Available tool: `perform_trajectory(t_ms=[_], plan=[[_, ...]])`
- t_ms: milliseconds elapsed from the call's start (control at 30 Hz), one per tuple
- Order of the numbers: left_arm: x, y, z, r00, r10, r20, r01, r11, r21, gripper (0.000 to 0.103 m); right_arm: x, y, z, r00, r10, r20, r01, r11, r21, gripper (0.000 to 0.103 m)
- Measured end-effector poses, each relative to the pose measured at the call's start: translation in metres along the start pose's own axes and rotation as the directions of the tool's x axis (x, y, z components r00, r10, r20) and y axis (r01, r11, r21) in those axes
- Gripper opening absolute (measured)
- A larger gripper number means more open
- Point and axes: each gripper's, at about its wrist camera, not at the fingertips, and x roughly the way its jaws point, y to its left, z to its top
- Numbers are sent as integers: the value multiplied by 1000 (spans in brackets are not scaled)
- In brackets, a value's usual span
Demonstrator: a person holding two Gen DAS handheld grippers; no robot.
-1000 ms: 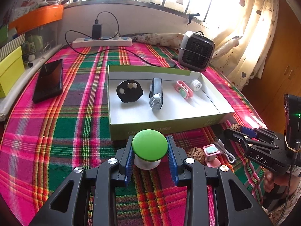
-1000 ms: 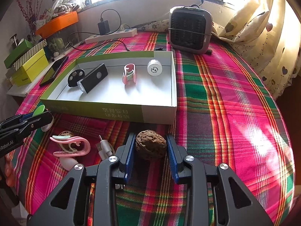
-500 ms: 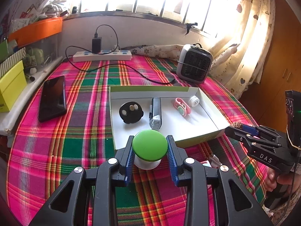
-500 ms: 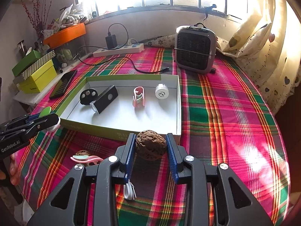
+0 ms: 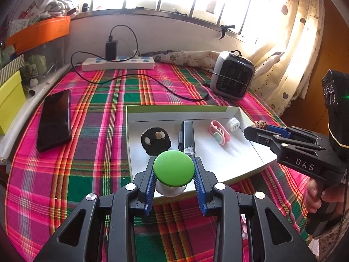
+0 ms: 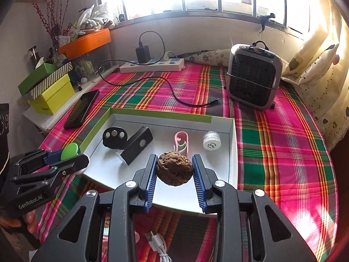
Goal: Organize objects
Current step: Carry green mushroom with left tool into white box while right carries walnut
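Note:
My left gripper [image 5: 173,174] is shut on a green-capped white knob [image 5: 173,167] and holds it in the air over the near edge of the green-rimmed white box [image 5: 226,109]. My right gripper [image 6: 174,171] is shut on a brown walnut [image 6: 175,170] above the box's near edge [image 6: 232,152]. Inside the box lie a black disc [image 5: 155,140], a black bar light [image 5: 186,136], a pink clip [image 5: 219,132] and a white round cap [image 5: 233,124]. The right gripper [image 5: 259,128] also shows in the left wrist view, the left gripper [image 6: 72,155] in the right wrist view.
A black phone [image 5: 54,120] lies left of the box. A power strip [image 5: 118,63] with a charger and cable sits at the back. A small grey heater [image 5: 233,78] stands back right. A white USB cable [image 6: 157,246] lies under my right gripper. Yellow boxes [image 6: 52,98] sit at left.
Both grippers have risen from the tablecloth and moved forward over the box's near edge, each still holding its object. The items left on the cloth have dropped mostly out of view.

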Motion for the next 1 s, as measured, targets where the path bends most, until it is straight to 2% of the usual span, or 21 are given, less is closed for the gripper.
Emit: perform_trajectory(t_ms=[433,767,1000], plan=[[30,5,10,999,5,-36,-5,1000,0,30,56,6,25,997,-3,-78,0,999,-44,33],[45,5,13,999,8,-47,-7,1000,14,30,81,13,33,993,14,-121,-24,996,-87,33],[50,1,15,999,9,-52,-7,999,32,30,87,15,37,993,6,-116,-18,994,-104,33]])
